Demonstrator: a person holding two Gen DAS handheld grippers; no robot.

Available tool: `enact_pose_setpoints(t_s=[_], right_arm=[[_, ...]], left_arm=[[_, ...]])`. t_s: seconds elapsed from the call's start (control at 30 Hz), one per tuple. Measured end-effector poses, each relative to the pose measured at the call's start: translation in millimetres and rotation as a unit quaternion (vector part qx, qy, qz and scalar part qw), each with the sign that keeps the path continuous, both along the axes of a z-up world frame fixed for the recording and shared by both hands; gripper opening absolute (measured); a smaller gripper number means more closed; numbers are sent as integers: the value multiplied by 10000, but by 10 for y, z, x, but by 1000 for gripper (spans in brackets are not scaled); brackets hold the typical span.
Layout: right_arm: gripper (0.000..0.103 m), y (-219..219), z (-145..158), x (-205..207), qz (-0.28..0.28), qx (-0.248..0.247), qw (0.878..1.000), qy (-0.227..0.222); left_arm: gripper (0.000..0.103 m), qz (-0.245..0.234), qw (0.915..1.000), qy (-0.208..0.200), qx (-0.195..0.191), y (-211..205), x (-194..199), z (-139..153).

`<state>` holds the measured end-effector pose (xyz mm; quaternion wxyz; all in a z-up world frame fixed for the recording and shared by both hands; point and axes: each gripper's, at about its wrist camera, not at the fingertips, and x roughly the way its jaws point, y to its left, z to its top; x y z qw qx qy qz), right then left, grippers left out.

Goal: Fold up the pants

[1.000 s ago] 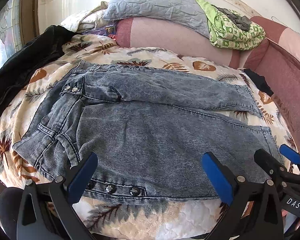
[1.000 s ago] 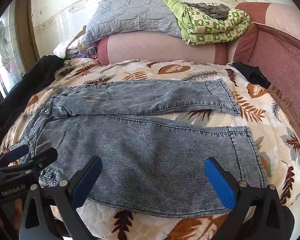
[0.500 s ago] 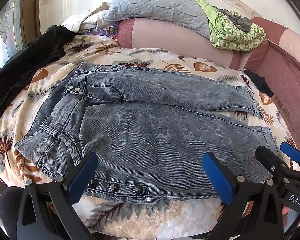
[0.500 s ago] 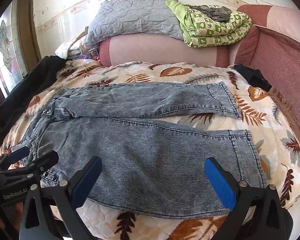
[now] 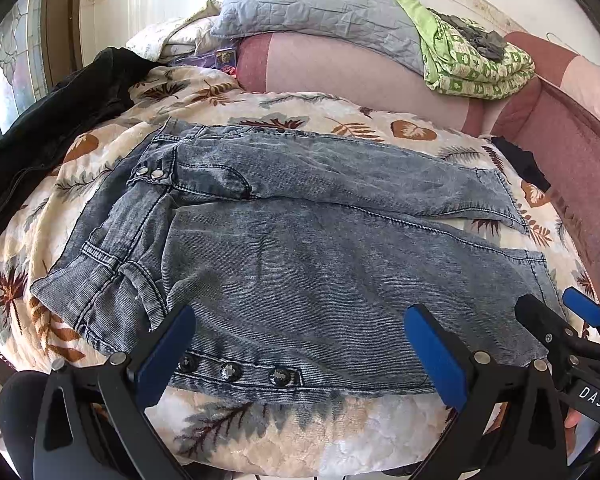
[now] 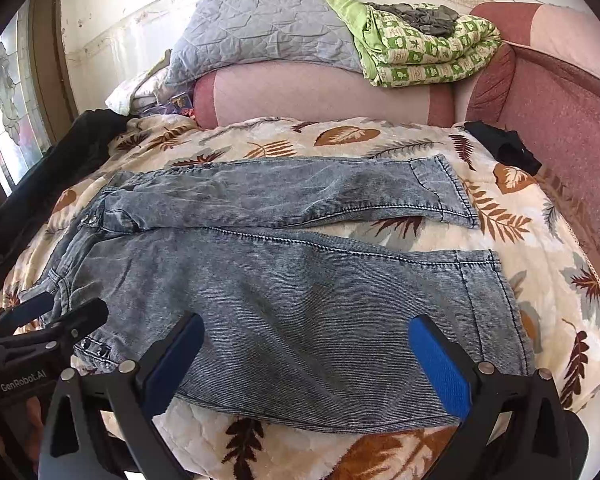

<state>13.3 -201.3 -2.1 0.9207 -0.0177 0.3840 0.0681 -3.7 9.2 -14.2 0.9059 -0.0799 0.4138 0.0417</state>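
Both grippers are spread wide and holding nothing. The left gripper (image 5: pixel 300 350) hovers over the near edge of the jeans (image 5: pixel 300 248), up at the waist end, with its blue pads (image 5: pixel 164 354) on either side of the row of dark buttons (image 5: pixel 230 371) along the near side seam. Can't really tell if the pads touch the denim or just float above it. The right gripper (image 6: pixel 306 360) sits over the same near edge further toward the cuffs, jaws wide too, straddling the lower part of the near leg.

The jeans lie flat on the leaf-print blanket (image 5: pixel 260 432), waist to the left, both legs running right and slightly apart at the cuffs.

View differences: the left wrist view shows the waistband snaps (image 5: pixel 148 173) and belt loops clearly, plus the right gripper poking in beside the near cuff. The right wrist view shows both cuffs (image 6: pixel 496 308) in full and the left gripper (image 6: pixel 44 322) over the waist corner.

Behind the jeans there's a pink bolster (image 6: pixel 324 92) with a grey quilted pillow (image 6: pixel 260 32) and a folded green blanket (image 6: pixel 416 54) on top. A black garment (image 6: pixel 40 184) lies left of the waistband, and another dark cloth (image 6: pixel 500 146) sits beyond the far cuff.
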Motion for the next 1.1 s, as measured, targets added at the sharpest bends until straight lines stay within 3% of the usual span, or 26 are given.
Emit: enact_pose_setpoints(t_s=[0.83, 0.97, 1.1], right_arm=[[103, -88, -84, 41, -60, 70, 9999, 132], [103, -267, -96, 103, -109, 346, 9987, 354], [103, -753, -3, 204, -453, 633, 9957, 510]], left_arm=[[103, 11, 10000, 80, -49, 11, 7, -58], [103, -34, 9998, 156, -136, 47, 18, -66], [103, -161, 9990, 126, -402, 221, 45, 85]])
